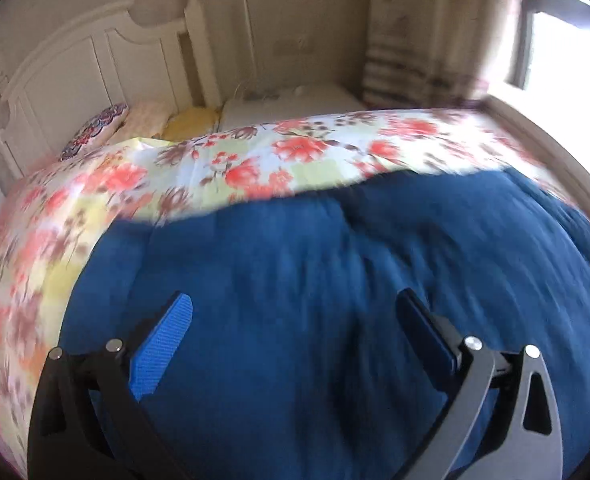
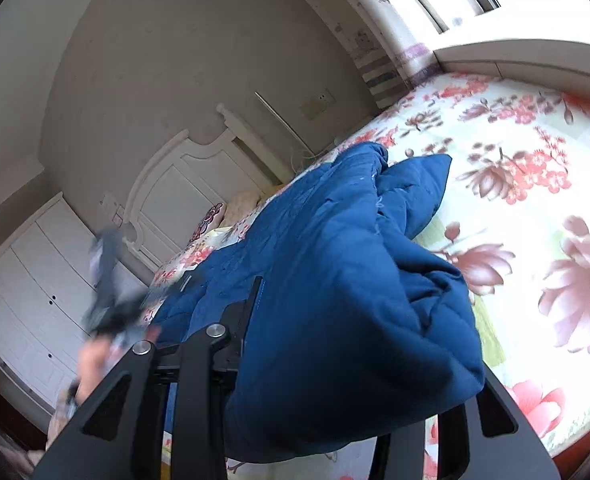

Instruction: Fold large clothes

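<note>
A large dark blue padded garment (image 1: 335,260) lies spread on the floral bed sheet (image 1: 255,160). My left gripper (image 1: 295,300) hovers just above it, open, with nothing between its blue pads (image 1: 163,344). In the right wrist view a thick bunched fold of the blue garment (image 2: 335,280) is lifted off the bed, and my right gripper (image 2: 311,308) is shut on it. The cloth hides that gripper's right finger; only the left finger (image 2: 255,304) shows. The left gripper (image 2: 107,300) appears there as a dark blur at the left, above a hand (image 2: 91,360).
A white headboard (image 1: 95,64) and several pillows (image 1: 143,120) stand at the bed's far end. A window (image 1: 563,40) with a curtain (image 1: 423,40) and a sill runs along the right side. White wardrobe doors (image 2: 35,280) line the left wall.
</note>
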Motion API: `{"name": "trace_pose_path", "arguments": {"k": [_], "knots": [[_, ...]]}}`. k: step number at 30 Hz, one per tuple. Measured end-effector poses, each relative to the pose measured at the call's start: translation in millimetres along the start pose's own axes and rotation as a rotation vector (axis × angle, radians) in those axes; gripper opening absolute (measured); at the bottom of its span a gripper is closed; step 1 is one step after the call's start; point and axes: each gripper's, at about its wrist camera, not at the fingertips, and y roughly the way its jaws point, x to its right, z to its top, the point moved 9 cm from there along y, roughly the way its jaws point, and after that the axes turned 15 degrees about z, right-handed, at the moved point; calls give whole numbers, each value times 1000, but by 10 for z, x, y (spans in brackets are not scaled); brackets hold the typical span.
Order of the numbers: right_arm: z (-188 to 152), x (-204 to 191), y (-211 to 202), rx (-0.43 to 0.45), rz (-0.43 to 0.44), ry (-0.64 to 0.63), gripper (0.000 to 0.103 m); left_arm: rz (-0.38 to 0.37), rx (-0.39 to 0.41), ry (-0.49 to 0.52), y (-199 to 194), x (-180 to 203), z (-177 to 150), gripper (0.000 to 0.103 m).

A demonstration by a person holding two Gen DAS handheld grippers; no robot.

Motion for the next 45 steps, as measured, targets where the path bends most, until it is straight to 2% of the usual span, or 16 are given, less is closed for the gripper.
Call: {"name": "trace_pose_path", "arguments": {"k": [3, 5, 7, 9, 11, 14, 18, 22, 25, 27, 30, 33, 38, 41, 44, 45], "knots": [[73, -153, 20, 4, -6, -58, 41, -63, -4, 79, -340, 69, -672, 101], [126, -341, 76, -1, -17, -141, 41, -75, 64, 70, -615, 28, -1087, 101], [167, -571, 148, 0, -30, -236, 41, -134, 104, 77, -792, 29, -1334, 101], [227, -832, 239, 10, -38, -332, 41, -223, 71, 155, -835, 127, -1551, 101], [270, -1216, 409, 8, -29, -452, 41, -182, 111, 198, -869, 67, -1611, 101], [203, -1831, 759, -19, 0, -646, 41, -189, 162, 87, -1007, -299, -1447, 100], [-206, -2537, 1372, -113, 26, -908, 41, -90, 256, -233, -1186, -1472, -1099, 100], [-1174, -2917, 2160, -361, 43, -1184, 41, 38, 260, -529, -1269, -2611, -1116, 100], [-2076, -2789, 2600, -578, -27, -1471, 45, 96, 268, -621, -1363, -3038, -1216, 100], [-2471, -2741, 2628, -556, -111, -1723, 47, 121, 263, -622, -1383, -3122, -1258, 100], [-2545, -2715, 2556, -548, -85, -1743, 48, 85, 255, -577, -1389, -2992, -1213, 100], [-2520, -2691, 2557, -545, -84, -1733, 49, -3, 283, -463, -1393, -2691, -827, 100], [-2509, -2680, 2571, -534, -106, -1757, 52, -77, 320, -102, -1253, -1796, 178, 101], [-2517, -2648, 2510, -523, -98, -1747, 53, -69, 243, 36, -783, -1328, 708, 101], [-2514, -2650, 2496, -514, -99, -1744, 54, -114, 74, 71, -117, -1082, 873, 101], [-2515, -2653, 2488, -510, -96, -1741, 54, -80, 68, 100, 44, -1063, 897, 101]]}}
